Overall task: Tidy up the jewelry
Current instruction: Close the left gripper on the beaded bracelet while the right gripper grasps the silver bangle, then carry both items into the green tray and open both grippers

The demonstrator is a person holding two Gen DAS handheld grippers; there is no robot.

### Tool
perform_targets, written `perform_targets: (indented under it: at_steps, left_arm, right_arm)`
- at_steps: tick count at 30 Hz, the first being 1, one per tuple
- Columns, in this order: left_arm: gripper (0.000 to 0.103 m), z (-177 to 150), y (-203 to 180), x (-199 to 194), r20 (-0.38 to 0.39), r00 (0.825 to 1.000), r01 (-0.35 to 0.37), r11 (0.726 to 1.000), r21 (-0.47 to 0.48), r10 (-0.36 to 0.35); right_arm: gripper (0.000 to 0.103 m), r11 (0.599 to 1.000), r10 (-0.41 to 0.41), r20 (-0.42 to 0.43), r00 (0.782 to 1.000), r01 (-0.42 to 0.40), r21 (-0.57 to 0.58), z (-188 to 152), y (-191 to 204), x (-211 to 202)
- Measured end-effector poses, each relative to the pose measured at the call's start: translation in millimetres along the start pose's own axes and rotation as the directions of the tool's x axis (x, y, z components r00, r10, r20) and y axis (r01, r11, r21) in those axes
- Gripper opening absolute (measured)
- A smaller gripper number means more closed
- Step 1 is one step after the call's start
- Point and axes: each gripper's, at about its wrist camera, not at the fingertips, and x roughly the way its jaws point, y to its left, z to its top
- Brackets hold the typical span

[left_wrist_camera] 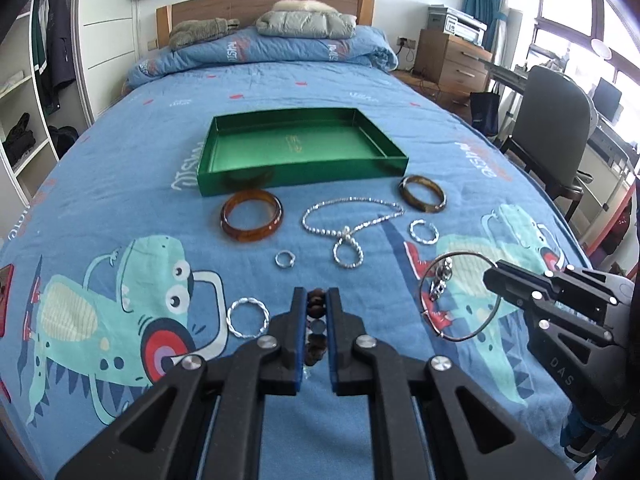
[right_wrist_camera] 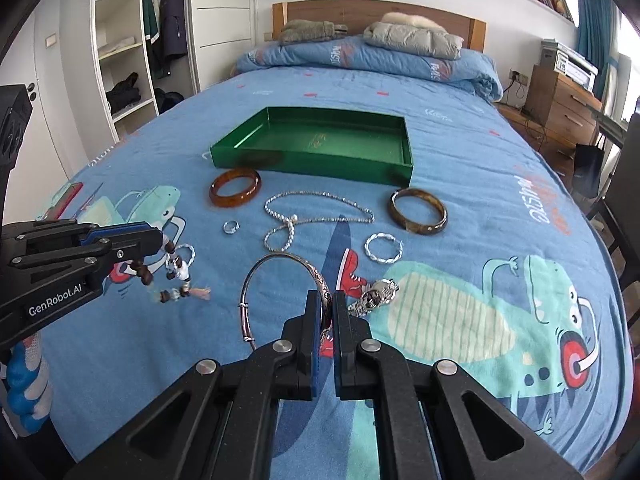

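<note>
An empty green tray (left_wrist_camera: 300,166) (right_wrist_camera: 312,162) lies on the blue bedspread. In front of it lie an amber bangle (left_wrist_camera: 251,216) (right_wrist_camera: 235,187), a silver bead necklace (left_wrist_camera: 352,220) (right_wrist_camera: 316,208), a dark brown bangle (left_wrist_camera: 422,193) (right_wrist_camera: 418,212), a small ring (left_wrist_camera: 285,259) (right_wrist_camera: 231,227) and two twisted silver rings (left_wrist_camera: 248,317) (left_wrist_camera: 423,232) (right_wrist_camera: 383,248). My left gripper (left_wrist_camera: 316,296) (right_wrist_camera: 158,240) is shut on a brown bead bracelet (left_wrist_camera: 315,304) (right_wrist_camera: 172,276), lifted off the bed. My right gripper (right_wrist_camera: 327,298) (left_wrist_camera: 494,276) is shut on a thin silver bangle (right_wrist_camera: 260,276) (left_wrist_camera: 456,300) with a dangling charm (right_wrist_camera: 376,294).
A folded duvet (left_wrist_camera: 280,50) and a padded jacket (left_wrist_camera: 306,24) lie at the head of the bed. A wardrobe (right_wrist_camera: 124,48) stands on the left. A wooden drawer unit (left_wrist_camera: 452,60) and a chair (left_wrist_camera: 552,128) stand on the right.
</note>
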Motion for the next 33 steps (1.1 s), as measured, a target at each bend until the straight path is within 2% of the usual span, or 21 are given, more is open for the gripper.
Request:
perform_targets:
  at_steps: [4,9,15,21,28,33]
  left_arm:
    - [0.008,28.9,10.2,-21.5,0.057,0.998,0.008,1.000,-0.008,-0.008]
    - [0.008,78.2,29.7,-40.8,0.125,0.992,0.015,1.000,-0.023,-0.012]
    - [0.008,138.8,56.7,-21.8,0.153,0.988,-0.001,0.998,-0.058,0.010]
    - [0.008,177.5,75.1,48.1,0.103,0.994,-0.036,0.998,-0.059,0.042]
    - [0.008,200.4,92.7,154.1,0.009,0.999,-0.036,0.996,-0.077,0.037]
    - [0.008,196.3,100.6,212.8,-0.056,0.998,-0.027,0.996,-0.087,0.023]
  right_arm:
    - [0.005,1.000,-0.016,0.066,0.998,0.016,0.004,22.5,-6.3,-21.7]
    - [0.005,0.999,-0.048,0.159,0.986,0.046,0.012,72.3,-19.2,-42.0]
    - [0.005,0.997,-0.067,0.242,0.968,0.057,0.049,141.6,-33.4,-33.8]
    - [0.005,0.995,-0.067,0.224,0.972,0.049,0.087,186.2,-45.4,33.8]
    - [0.005,0.993,-0.072,0.104,0.992,0.062,0.100,196.6,-51.3,142.4]
    - [0.006,0.993,-0.076,0.015,0.997,0.075,0.096,192.4,-55.0,202.9]
